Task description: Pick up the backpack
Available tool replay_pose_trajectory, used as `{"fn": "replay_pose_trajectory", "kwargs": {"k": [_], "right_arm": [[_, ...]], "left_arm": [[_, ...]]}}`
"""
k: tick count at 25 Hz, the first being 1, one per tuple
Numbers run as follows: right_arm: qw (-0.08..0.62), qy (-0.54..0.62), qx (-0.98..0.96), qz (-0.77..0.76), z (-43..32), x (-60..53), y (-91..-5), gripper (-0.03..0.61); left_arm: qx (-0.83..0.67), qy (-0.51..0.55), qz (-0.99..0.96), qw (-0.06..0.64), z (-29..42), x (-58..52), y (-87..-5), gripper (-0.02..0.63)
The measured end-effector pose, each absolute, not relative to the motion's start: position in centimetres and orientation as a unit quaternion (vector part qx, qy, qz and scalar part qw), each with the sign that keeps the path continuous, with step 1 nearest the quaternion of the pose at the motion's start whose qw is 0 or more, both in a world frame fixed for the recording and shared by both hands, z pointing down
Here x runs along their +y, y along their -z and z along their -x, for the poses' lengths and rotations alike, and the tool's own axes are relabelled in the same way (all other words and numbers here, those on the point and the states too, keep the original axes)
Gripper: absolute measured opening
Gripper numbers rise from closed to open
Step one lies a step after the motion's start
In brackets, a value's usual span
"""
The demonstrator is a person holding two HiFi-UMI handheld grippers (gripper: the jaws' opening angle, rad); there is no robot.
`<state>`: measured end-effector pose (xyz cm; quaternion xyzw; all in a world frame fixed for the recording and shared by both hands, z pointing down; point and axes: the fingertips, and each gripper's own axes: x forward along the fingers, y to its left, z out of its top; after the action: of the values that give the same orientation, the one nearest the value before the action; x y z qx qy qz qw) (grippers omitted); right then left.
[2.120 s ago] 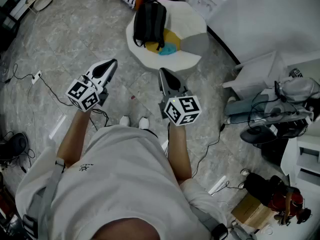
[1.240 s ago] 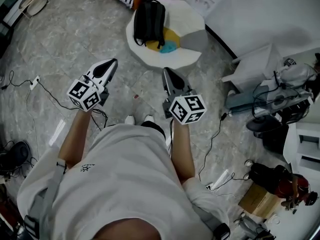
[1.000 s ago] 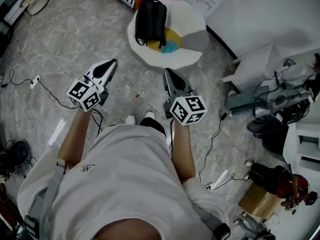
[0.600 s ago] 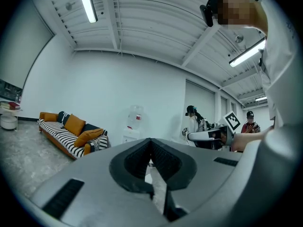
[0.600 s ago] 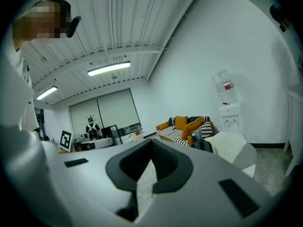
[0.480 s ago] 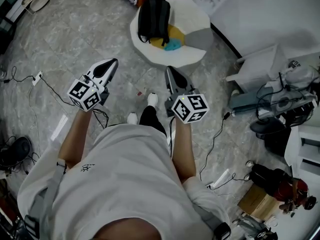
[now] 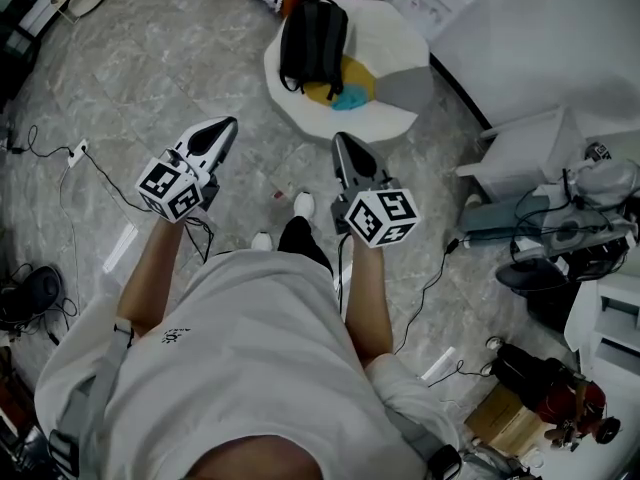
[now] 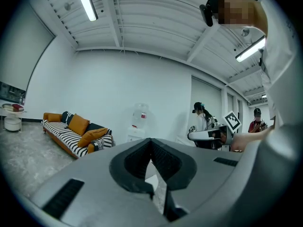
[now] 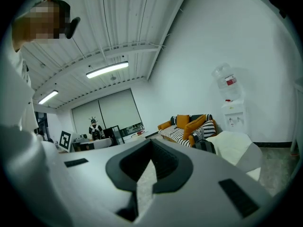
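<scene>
As it is seen from above, floor [image 7: 150, 68]: grey stone tiles.
Beanbag [image 7: 385, 43]: white, set on the floor.
Backpack [image 7: 315, 38]: black, rested on the beanbag, well ahead of both tools.
Left tool [image 7: 226, 124]: closed, empty.
Right tool [image 7: 341, 140]: closed, empty.

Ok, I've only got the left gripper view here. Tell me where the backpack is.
Observer: The black backpack lies on a white floor cushion, ahead of the left gripper and apart from it.
Operator: Give me the right gripper's state.
Observer: The right gripper has its jaws together, with nothing between them.
Operator: Say what's next to the backpack.
Observer: A yellow and blue item lies against it on the cushion.
</scene>
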<state>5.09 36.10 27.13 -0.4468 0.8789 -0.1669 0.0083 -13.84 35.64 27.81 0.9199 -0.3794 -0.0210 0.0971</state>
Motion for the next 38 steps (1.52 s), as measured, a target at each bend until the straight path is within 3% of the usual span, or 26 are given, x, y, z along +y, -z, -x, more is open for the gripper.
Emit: {"fn": "replay_pose_trajectory", "kwargs": {"k": [20,29,38], "right_arm": [[-0.025,0.177,0.891,0.417,-11.0,24.6,-27.6,0.007],[-0.025,0.153,0.903,0.4,-8.6,29.0,-29.0,0.006],[-0.031,0.164,0.904,0.395,-11.7,24.1,-28.6,0.007]], "left_arm": [[-0.409,0.011,-0.908,0.089,7.0,25.7,-26.1,0.003],[-0.42,0.028,-0.903,0.079,9.1,30.5,-27.8,0.002],[-0.421,0.037,-0.902,0.091,6.4,25.9,-27.0,0.003]]}}
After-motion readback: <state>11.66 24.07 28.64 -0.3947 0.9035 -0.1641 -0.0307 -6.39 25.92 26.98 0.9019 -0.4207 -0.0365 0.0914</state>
